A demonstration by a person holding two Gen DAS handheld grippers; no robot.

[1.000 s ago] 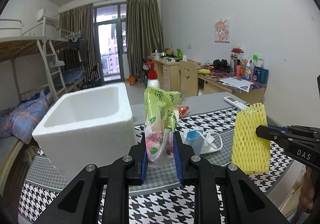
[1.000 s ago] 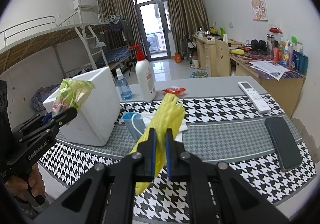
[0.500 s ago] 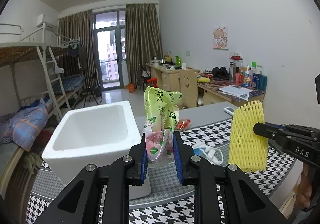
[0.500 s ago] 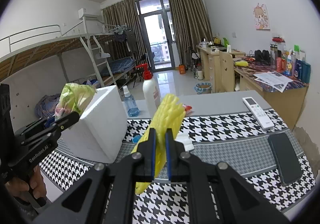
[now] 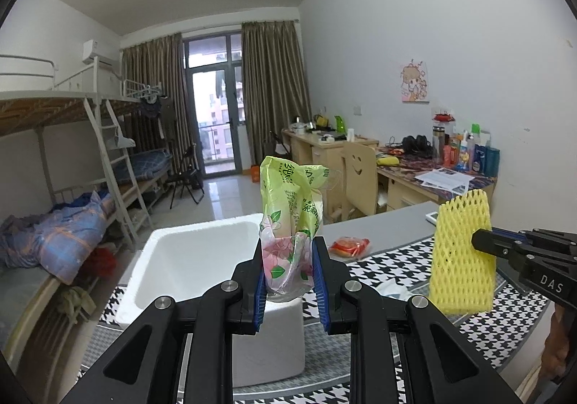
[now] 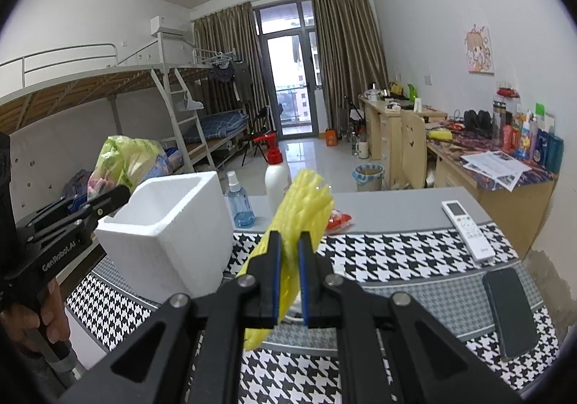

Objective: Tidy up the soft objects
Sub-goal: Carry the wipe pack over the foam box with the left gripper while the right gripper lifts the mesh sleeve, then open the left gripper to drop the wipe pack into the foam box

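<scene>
My left gripper [image 5: 287, 252] is shut on a crumpled green and pink plastic bag [image 5: 292, 213], held upright in the air over the near rim of a white foam box [image 5: 187, 259]. My right gripper [image 6: 289, 249] is shut on a yellow foam net sleeve [image 6: 301, 213], lifted above the houndstooth table. In the left wrist view the yellow sleeve [image 5: 461, 256] hangs to the right of the box with the right gripper's fingers [image 5: 505, 249] on it. In the right wrist view the bag [image 6: 122, 162] and the left gripper [image 6: 115, 198] sit left of the foam box [image 6: 169, 234].
On the table [image 6: 396, 259] lie a white remote [image 6: 468, 227], a black phone [image 6: 512, 314], a red snack packet [image 6: 337, 218], a blue spray bottle [image 6: 239, 202] and a white pump bottle [image 6: 276, 176]. Bunk beds stand left, desks right. A hand [image 6: 39, 317] holds the left gripper.
Both grippers have risen with their loads. The foam box and table now sit lower in both views, and the bag is nearer over the box's opening.
</scene>
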